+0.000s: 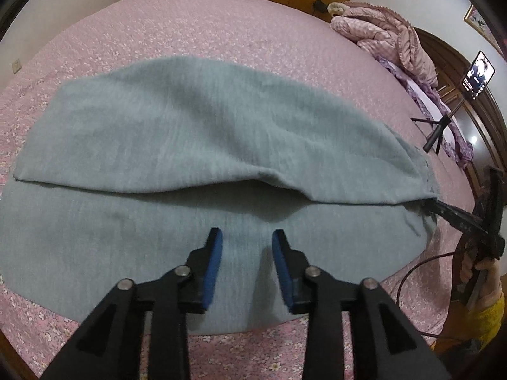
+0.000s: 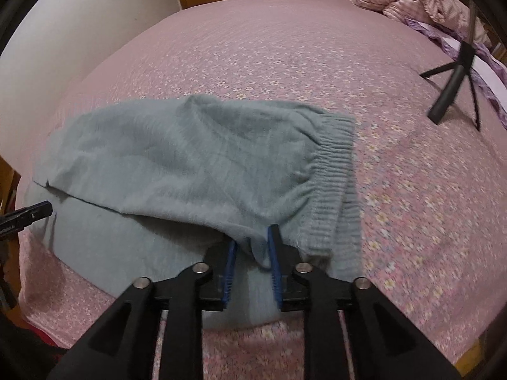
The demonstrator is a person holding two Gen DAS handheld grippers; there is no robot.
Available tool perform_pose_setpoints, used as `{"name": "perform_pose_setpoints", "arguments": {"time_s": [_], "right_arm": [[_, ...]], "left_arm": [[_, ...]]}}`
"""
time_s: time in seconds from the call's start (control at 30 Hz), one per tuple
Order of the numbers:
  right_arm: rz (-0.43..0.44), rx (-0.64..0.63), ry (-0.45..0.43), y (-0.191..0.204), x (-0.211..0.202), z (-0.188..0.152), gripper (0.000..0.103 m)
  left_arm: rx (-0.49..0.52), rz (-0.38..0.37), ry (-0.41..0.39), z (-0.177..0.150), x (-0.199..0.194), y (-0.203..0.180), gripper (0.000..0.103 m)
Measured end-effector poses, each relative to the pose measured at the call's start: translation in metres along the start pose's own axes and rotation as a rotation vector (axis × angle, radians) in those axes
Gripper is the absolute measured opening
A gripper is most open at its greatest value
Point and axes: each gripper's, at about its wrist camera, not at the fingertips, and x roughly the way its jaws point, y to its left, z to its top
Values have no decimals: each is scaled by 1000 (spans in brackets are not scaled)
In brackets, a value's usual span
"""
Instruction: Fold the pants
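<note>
One pair of grey pants (image 1: 202, 133) lies folded over itself on the bed (image 1: 221, 28), near its front edge, ribbed waistband (image 2: 332, 171) twd the right side. My left gripper (image 1: 247, 253) hangs just above the lower layer w/ jaws apart, nothing between them. My right gripper (image 2: 252, 253) sits at the waistband end, jaws parted; a fold of the top layer droops between them, but I can't tell if the pads touch it. Tripod (image 2: 456, 85) stands near the bed's right edge, pink quilt (image 1: 383, 34) at the far right corner.
</note>
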Motion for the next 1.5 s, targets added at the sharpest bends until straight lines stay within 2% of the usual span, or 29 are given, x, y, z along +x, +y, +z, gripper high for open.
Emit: {"name": "perform_pose_setpoints", "arguments": {"time_s": [0.07,0.3,0.5,0.6,0.73,0.87,0.9,0.93,1.07,1.2,1.23,1.27,1.3,1.33,1.4,1.5], "right_arm": [[-4,15,-6,1,-9,-4,33],[14,148,-3,-19,-36,-25,34],[145,320,-22,-35,-49,-30,34],[186,371,5,-37,-44,-27,34],[192,438,20,-41,-31,-20,34],[254,568,5,-53,-25,-19,35],[256,616,5,-58,-23,-19,39],[260,654,6,-63,-22,-20,41],[296,779,-19,-79,-16,-23,42],[304,817,-17,-88,-10,-22,42],[303,817,-14,-87,-7,-19,41],[289,810,-11,-87,-6,-17,41],[282,803,-16,-85,-4,-21,33],[270,791,-28,-84,-6,-20,24],[252,771,-39,-75,-4,-17,19],[272,751,-71,-79,-11,-10,14]], "left_arm": [[-19,2,-12,0,-4,2,44],[-82,4,-62,1,-17,12,45],[-175,-43,-48,7,-13,19,45],[-209,-76,-55,12,-12,21,45],[-273,-133,-55,22,-7,25,45],[-372,-180,-60,27,3,34,45],[-402,-194,-61,28,6,37,45],[-419,-197,-60,29,8,40,45],[-449,-180,-57,32,17,45,43],[-423,-156,-63,36,20,40,43],[-420,-151,-66,36,20,40,36],[-415,-144,-71,37,20,40,18],[-407,-138,-74,37,19,40,12],[-402,-141,-82,36,16,40,10],[-399,-147,-102,34,10,42,4],[-382,-157,-145,33,-7,43,3]]}}
